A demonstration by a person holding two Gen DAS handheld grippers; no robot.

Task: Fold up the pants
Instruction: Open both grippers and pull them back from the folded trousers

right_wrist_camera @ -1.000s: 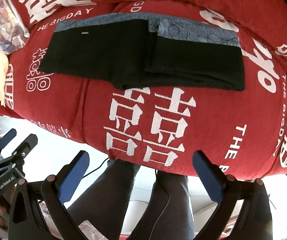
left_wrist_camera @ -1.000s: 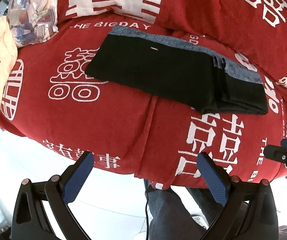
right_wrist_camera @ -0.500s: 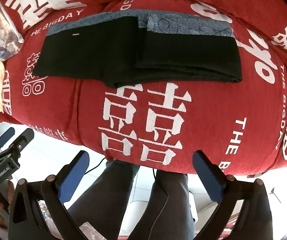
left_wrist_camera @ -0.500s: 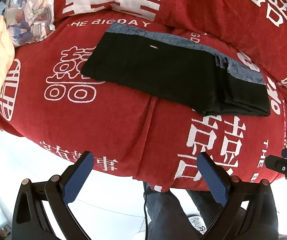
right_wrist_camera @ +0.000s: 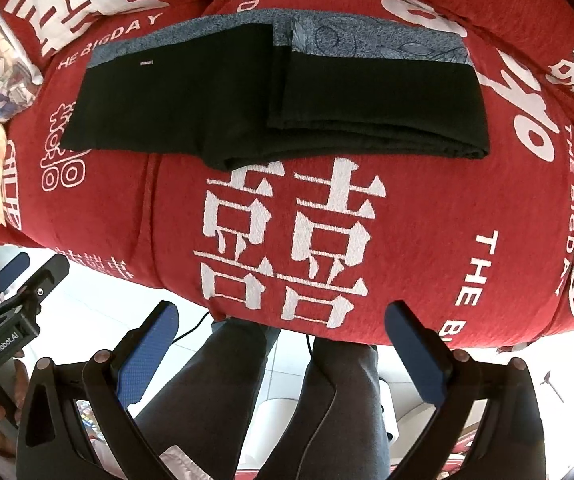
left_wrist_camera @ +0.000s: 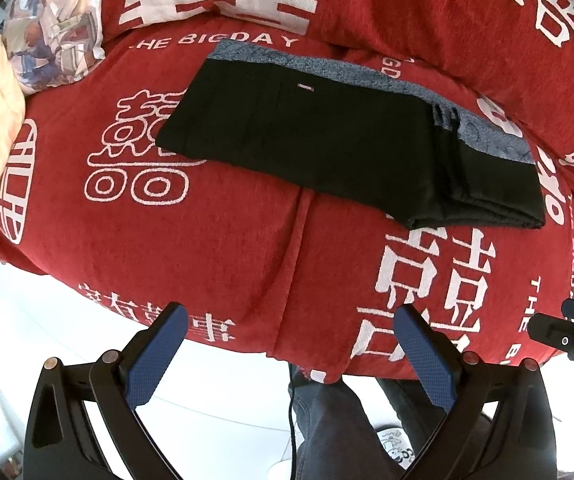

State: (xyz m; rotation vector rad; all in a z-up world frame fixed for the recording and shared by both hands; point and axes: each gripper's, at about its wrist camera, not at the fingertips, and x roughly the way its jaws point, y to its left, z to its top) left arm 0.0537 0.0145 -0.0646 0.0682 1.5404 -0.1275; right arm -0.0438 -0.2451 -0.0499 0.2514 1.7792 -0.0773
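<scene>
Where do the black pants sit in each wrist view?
Left wrist: black pants upper centre, running down-right on the red cover.
Right wrist: black pants across the top centre.
Shared landmark: the small white label near the grey waistband.

Both open tools, left tool (left_wrist_camera: pixel 291 328) and right tool (right_wrist_camera: pixel 283 324), have drawn slightly nearer the folded pants (right_wrist_camera: pixel 271 96).

Red cover (left_wrist_camera: pixel 227 248) lies bare between its near edge and the pants (left_wrist_camera: pixel 327 136); pillow (left_wrist_camera: pixel 55 28) blocks far left
</scene>
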